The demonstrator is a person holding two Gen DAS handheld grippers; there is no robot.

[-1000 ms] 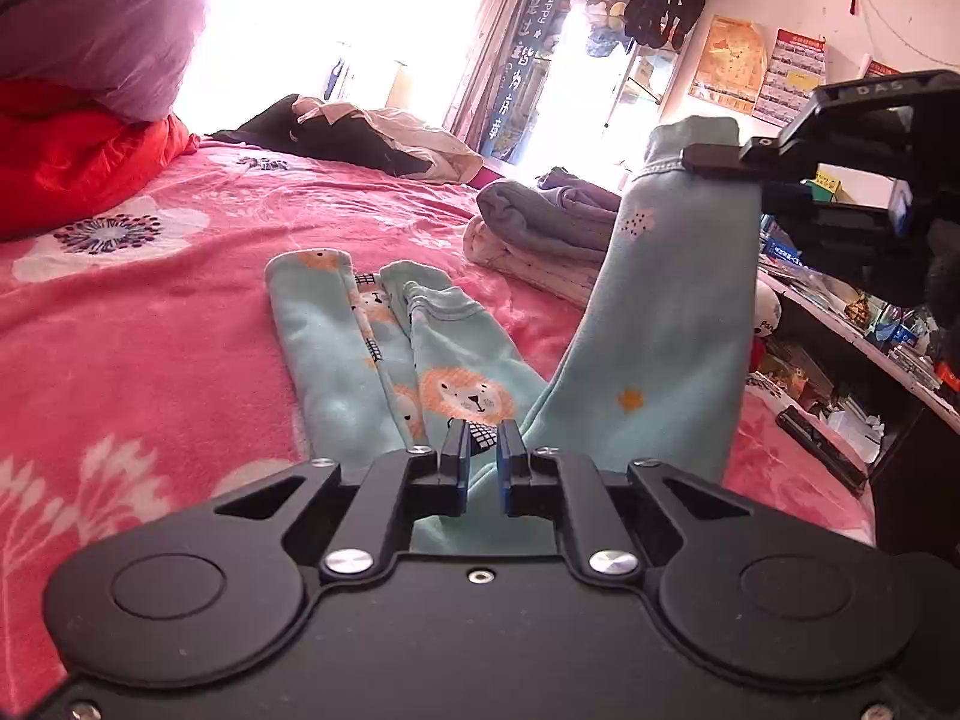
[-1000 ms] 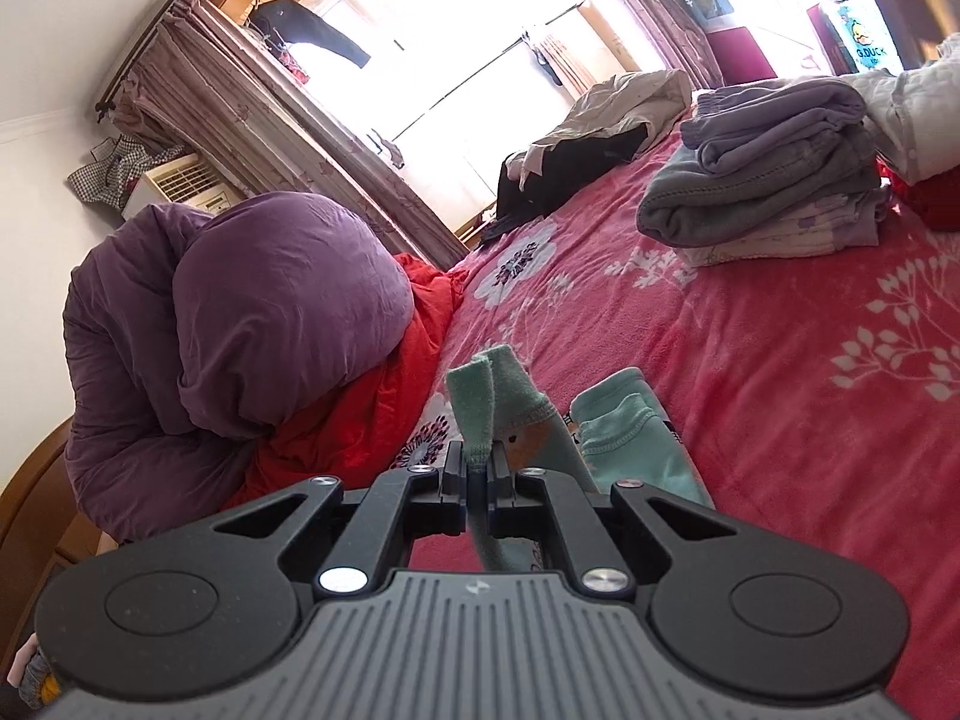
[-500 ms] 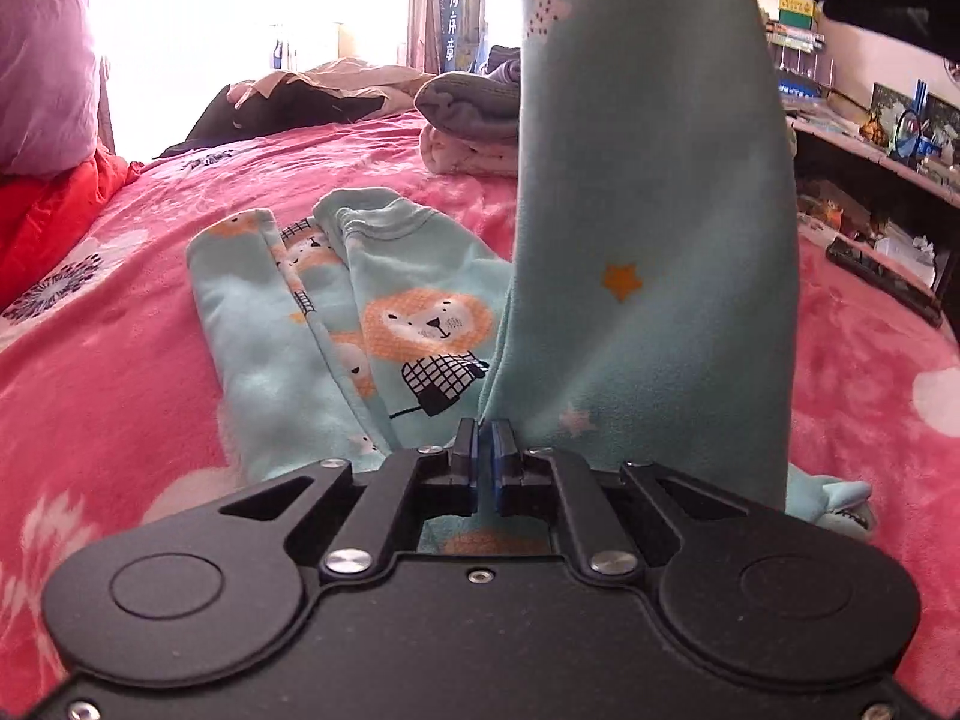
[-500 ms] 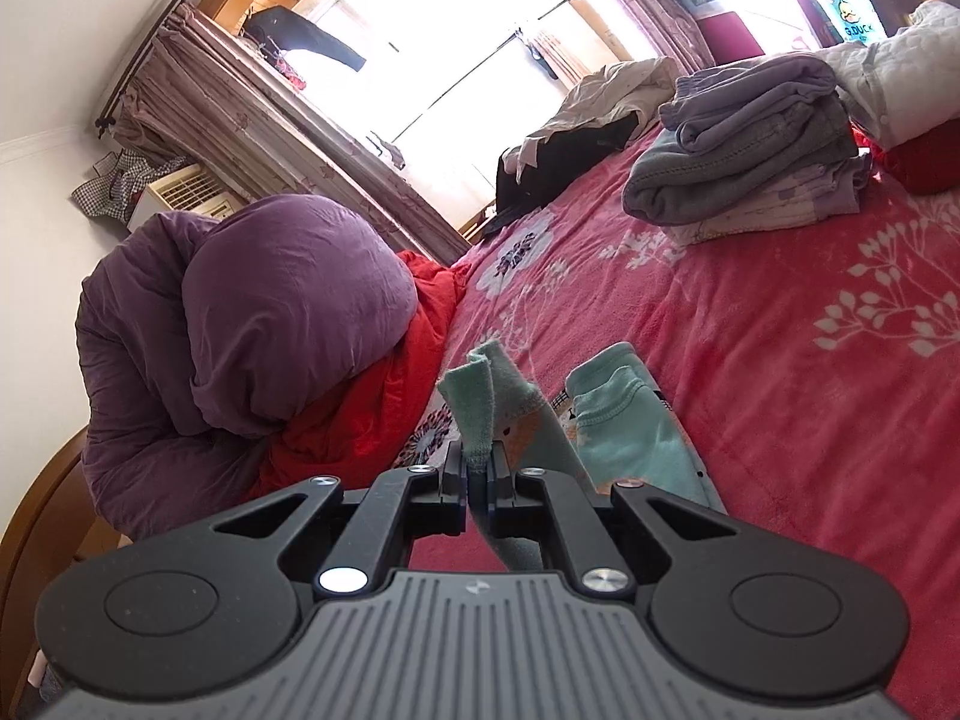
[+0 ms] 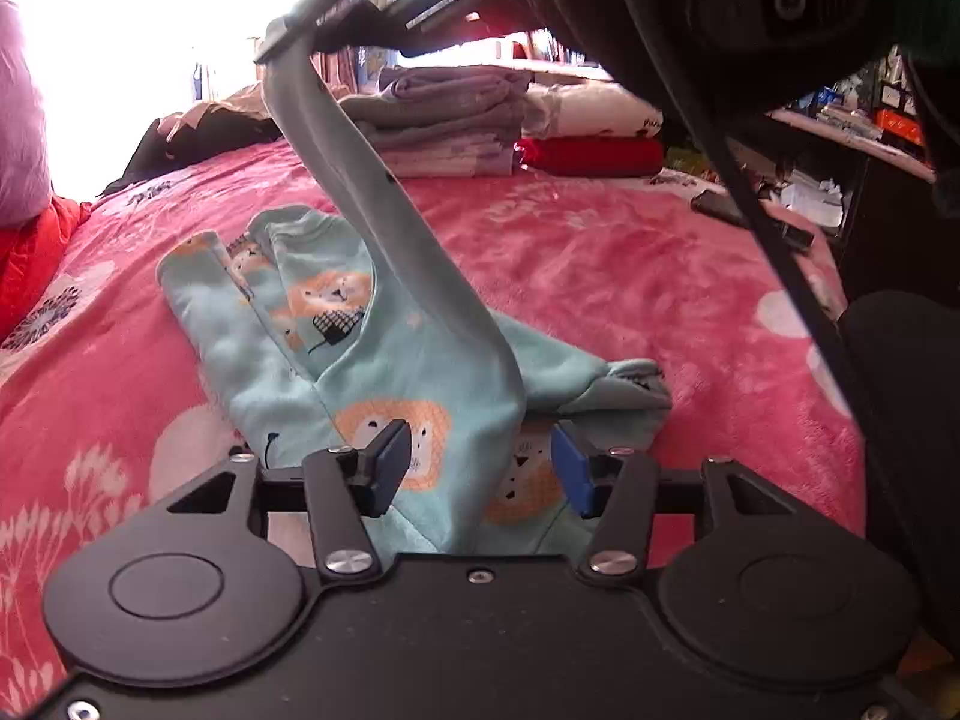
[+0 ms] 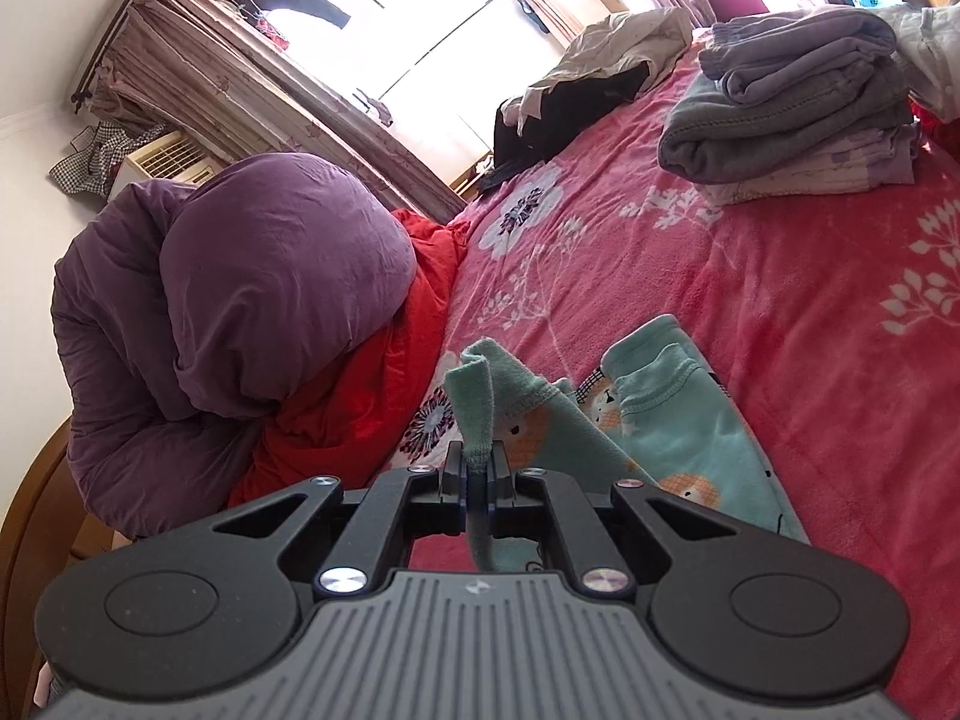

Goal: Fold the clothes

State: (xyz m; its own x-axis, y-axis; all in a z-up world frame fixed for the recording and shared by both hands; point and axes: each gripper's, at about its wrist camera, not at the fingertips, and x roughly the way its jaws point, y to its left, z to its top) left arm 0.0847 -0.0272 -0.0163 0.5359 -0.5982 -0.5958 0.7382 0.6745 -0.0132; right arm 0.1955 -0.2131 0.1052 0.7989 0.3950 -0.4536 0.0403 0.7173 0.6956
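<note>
Mint lion-print pants [image 5: 372, 372] on the pink bed [image 5: 630, 276], one leg lifted toward 12 o'clock. Right claw [image 6: 478, 483] pinches its cuff; left claw [image 5: 480, 468] has just been opening, cloth loose between. Folded stack [image 6: 798, 126] at 1 o'clock — this fold half done, flattening left.

A bed with a pink floral blanket [image 6: 780, 300] fills the room. At its head lies a bulky purple duvet [image 6: 252, 300] resting on red bedding [image 6: 372, 420]. Farther along the bed sits a stack of folded grey and lilac garments [image 6: 792, 126] — beside it, a folded red item [image 5: 591, 156]. A loose black-and-cream clothing heap [image 6: 576, 84] lies near the bright window [image 6: 456, 18].
</note>
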